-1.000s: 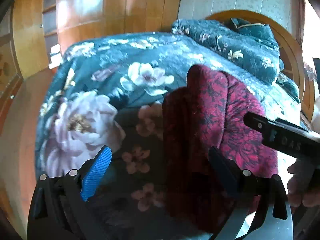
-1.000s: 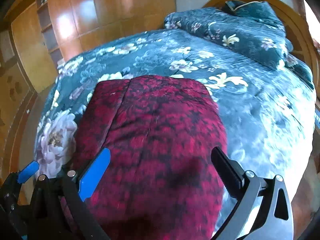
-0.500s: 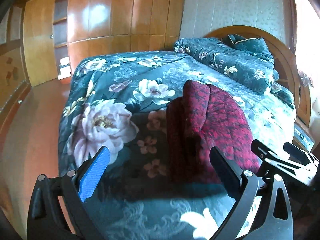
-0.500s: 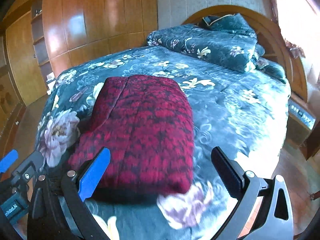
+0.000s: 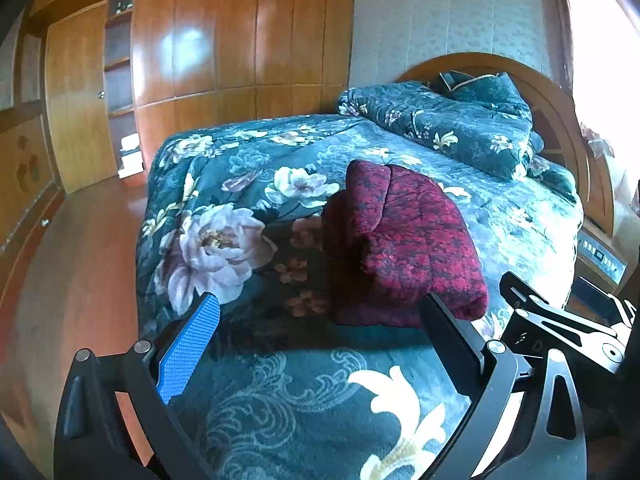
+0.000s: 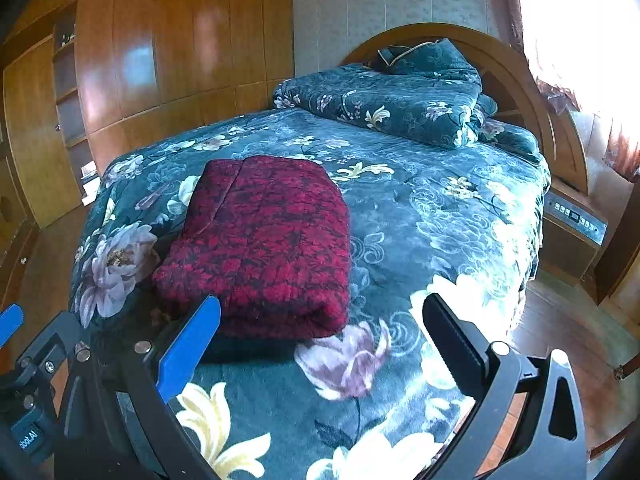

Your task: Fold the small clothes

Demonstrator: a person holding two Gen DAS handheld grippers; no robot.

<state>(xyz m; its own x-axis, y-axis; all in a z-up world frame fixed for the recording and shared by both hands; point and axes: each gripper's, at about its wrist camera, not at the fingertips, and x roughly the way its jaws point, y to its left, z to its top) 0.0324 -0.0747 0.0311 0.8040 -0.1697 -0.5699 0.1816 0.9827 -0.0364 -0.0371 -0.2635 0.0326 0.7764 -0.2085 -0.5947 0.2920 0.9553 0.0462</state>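
Note:
A folded dark red patterned garment (image 5: 404, 240) (image 6: 268, 240) lies as a thick rectangular bundle on the floral bedspread (image 5: 248, 184) (image 6: 432, 208). My left gripper (image 5: 320, 340) is open and empty, held back from the garment's near edge above the foot of the bed. My right gripper (image 6: 320, 340) is also open and empty, a little in front of the garment's near fold. In the left wrist view the right gripper's black frame (image 5: 560, 328) shows at the right edge. The left gripper's blue fingertip (image 6: 10, 322) shows at the left edge of the right wrist view.
A folded floral quilt (image 5: 448, 128) (image 6: 400, 96) is piled by the curved wooden headboard (image 6: 516, 80). Wooden wardrobes (image 5: 224, 40) line the far wall. A bedside unit with buttons (image 6: 576, 216) stands to the right. Brown floor (image 5: 68, 272) lies left of the bed.
Both grippers have pulled back and up from the folded garment, which now looks smaller and lies alone on the bed. Both stayed open.

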